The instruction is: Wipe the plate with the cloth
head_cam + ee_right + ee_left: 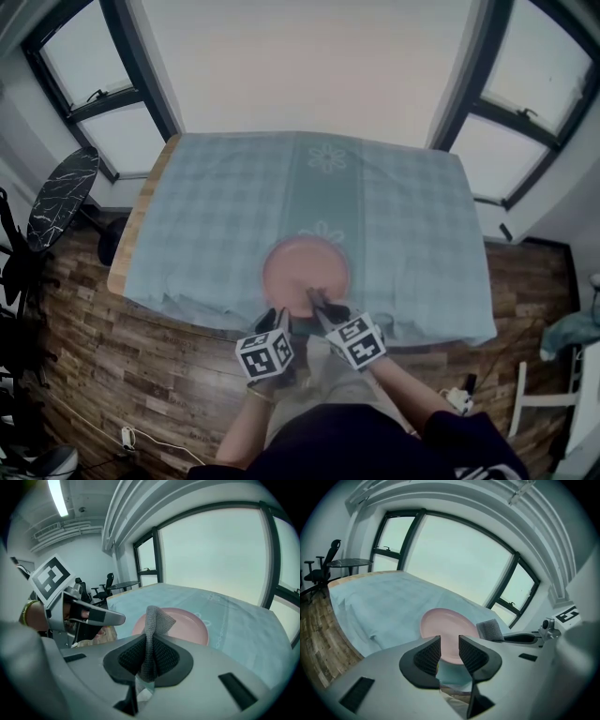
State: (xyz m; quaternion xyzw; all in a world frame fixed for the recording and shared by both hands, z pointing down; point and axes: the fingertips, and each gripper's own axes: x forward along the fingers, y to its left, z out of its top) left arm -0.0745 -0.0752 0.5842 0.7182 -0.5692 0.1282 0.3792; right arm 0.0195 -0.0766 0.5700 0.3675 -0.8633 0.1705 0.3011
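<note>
No words or numbers are legible; the cubes bear only square patterns.

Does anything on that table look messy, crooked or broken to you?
Only the tablecloth: it sits off-centre, leaving a strip of bare wooden table along the left edge. The pink plate looks whole and clean; the grey cloth is pinched in the right gripper.

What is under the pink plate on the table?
The pink plate sits on a light blue checked tablecloth. It covers the table, whose wooden edge shows only at the left; the tabletop beneath the plate is hidden.
</note>
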